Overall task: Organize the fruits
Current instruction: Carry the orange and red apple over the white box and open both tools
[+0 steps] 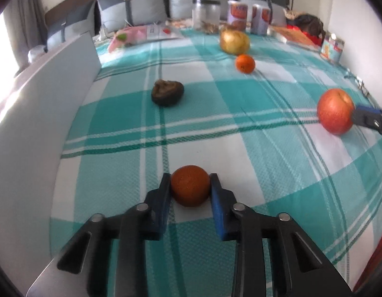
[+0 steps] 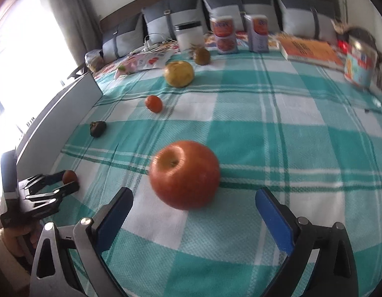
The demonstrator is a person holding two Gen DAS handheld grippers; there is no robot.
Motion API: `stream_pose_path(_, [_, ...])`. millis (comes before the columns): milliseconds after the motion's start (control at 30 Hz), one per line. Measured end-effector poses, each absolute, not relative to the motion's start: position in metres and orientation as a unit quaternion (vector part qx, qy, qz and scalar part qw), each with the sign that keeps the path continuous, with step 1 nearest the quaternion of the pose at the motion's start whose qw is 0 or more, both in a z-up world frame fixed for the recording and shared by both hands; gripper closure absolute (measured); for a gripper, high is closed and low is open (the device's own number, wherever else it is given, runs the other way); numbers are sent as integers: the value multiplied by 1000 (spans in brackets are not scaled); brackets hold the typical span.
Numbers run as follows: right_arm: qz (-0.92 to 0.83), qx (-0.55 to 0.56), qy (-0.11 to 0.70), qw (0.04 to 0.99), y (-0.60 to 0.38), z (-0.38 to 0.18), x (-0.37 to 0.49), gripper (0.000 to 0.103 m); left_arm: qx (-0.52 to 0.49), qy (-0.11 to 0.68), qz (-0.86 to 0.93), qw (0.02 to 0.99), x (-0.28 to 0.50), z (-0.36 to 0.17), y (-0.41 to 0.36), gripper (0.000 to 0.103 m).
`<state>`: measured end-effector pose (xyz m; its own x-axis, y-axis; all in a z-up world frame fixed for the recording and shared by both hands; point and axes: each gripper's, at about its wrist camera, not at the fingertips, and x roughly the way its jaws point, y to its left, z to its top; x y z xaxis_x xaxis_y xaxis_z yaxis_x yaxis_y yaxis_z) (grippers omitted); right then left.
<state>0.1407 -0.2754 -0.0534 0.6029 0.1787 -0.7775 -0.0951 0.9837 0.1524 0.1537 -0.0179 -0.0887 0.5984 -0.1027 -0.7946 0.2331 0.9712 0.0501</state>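
My left gripper (image 1: 190,180) is shut on a dark orange fruit (image 1: 190,185) that rests on the teal checked cloth (image 1: 252,148); it also shows at the left of the right wrist view (image 2: 71,182). My right gripper (image 2: 194,193) is open, and a red apple (image 2: 184,174) lies just ahead of and between its fingers, apart from both pads. In the left wrist view the apple (image 1: 335,111) is at the right with a blue fingertip (image 1: 364,115) beside it. A small orange (image 1: 245,63), a yellow fruit (image 1: 234,41) and a dark shrivelled fruit (image 1: 167,92) lie farther off.
A brownish fruit (image 2: 201,55), a glass jar (image 1: 205,16), several cans (image 1: 237,14), an orange book (image 2: 309,48) and a printed tin (image 2: 360,63) stand along the far edge before grey cushions (image 1: 131,7). A grey panel (image 1: 42,94) borders the left side.
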Motion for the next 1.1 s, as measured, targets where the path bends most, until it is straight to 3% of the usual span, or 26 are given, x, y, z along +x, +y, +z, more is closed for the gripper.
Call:
stream_pose_path(133, [34, -24, 451, 892, -251, -60, 163, 5, 31, 448, -92, 889, 143, -77, -6, 74])
stream_pose_path(200, [31, -53, 456, 888, -240, -62, 169, 29, -4, 457, -94, 885, 136, -68, 6, 74])
stream_pose_path(233, [30, -66, 463, 884, -236, -64, 170, 34, -26, 462, -97, 881, 131, -62, 13, 74])
stream_pose_path(333, [20, -46, 480, 876, -235, -61, 168, 34, -92, 463, -108, 875, 107, -33, 39, 74])
stream_pose_path(467, [93, 128, 493, 855, -244, -47, 162, 34, -135, 438, -112, 882, 79, 14, 71, 74])
stream_pose_path(733, [263, 246, 467, 808, -142, 19, 186, 34, -196, 386, 3, 901, 81, 67, 199, 74])
stream_pose_path(933, [372, 164, 454, 793, 6, 65, 201, 34, -246, 436, 72, 862, 100, 25, 271, 74])
stream_pose_path(1100, [407, 33, 472, 782, 122, 48, 210, 34, -228, 509, 79, 826, 127, -14, 268, 73])
